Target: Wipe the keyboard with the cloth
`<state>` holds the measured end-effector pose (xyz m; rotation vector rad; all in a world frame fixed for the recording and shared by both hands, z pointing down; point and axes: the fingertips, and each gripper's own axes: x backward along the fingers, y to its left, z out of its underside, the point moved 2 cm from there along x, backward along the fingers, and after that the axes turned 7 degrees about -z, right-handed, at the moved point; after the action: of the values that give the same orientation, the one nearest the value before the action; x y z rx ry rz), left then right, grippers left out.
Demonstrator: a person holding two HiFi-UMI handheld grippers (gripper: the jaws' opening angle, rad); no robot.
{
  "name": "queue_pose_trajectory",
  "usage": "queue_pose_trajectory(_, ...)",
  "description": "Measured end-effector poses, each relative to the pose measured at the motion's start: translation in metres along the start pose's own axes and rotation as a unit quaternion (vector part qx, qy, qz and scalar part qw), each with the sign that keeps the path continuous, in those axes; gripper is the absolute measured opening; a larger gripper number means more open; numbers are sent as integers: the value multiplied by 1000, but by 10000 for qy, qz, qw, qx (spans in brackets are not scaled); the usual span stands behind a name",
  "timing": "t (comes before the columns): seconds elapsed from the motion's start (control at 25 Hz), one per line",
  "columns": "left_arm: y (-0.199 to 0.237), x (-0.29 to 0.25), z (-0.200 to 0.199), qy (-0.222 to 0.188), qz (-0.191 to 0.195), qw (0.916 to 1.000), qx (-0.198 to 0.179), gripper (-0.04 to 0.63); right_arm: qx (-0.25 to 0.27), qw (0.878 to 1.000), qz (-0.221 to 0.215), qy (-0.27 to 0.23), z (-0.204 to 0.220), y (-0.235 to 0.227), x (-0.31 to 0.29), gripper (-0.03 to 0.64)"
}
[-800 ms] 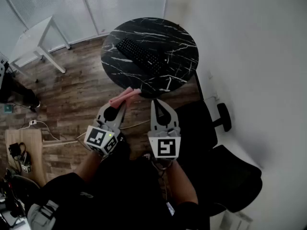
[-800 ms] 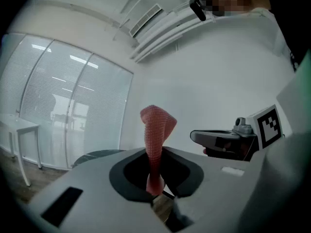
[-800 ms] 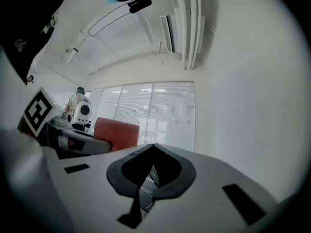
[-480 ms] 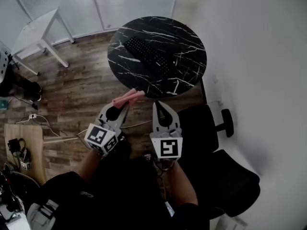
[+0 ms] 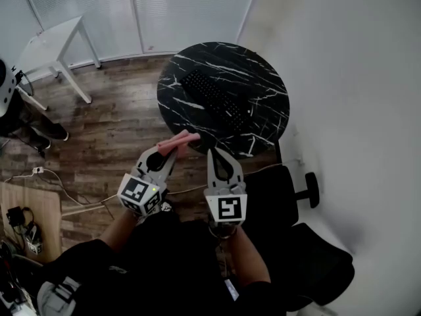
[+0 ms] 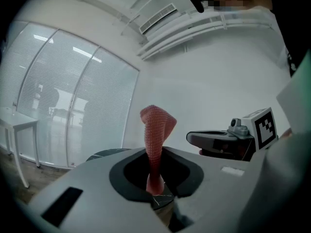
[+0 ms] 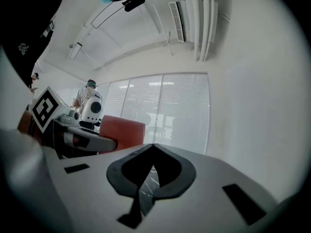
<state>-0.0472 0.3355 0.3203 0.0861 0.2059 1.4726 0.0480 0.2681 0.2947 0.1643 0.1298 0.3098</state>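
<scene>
We look down on a wood-plank floor (image 5: 99, 124) with a round black table (image 5: 263, 78), veined in white like marble, standing by a white wall. A black chair (image 5: 289, 242) sits just beside the table on our side, and a white side table (image 5: 49, 45) stands well apart at the far left. On the table lies the keyboard (image 5: 214, 101), black and flat. Its long axis runs on a diagonal from far left to near right across the middle of the top. Both grippers are held in the air on our side of the table, side by side and aimed toward it. The left hand-held gripper (image 5: 172, 149) (image 6: 154, 188) is pinching the cloth (image 5: 179, 140) (image 6: 156, 130) by its lower end. The cloth is salmon pink with a fine knitted weave, folded into a narrow strip. It sticks out past the jaw tips, its long axis in line with the jaws, and its free end curls over. From above it points toward the table's near edge, apart from the keyboard. The right hand-held gripper (image 5: 212, 153) (image 7: 153, 147) has its jaws pressed together at the tips with nothing between them.
</scene>
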Motion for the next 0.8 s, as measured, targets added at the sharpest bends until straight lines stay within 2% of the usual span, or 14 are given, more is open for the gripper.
queue_pose_trajectory(0.2,39,-3,1,117,-25,9997,229,26,22,9996,-78,267,3,17,-37,-6)
queue_pose_trajectory(0.44,64,-21,16,292,-6,9984,492,26,-24,9987,-77,509,17,11,-64,-6)
queue_pose_trajectory(0.8,104,-113,10,572,176,9980,191,26,-322,9979,25,554,49,-56,-135,-6)
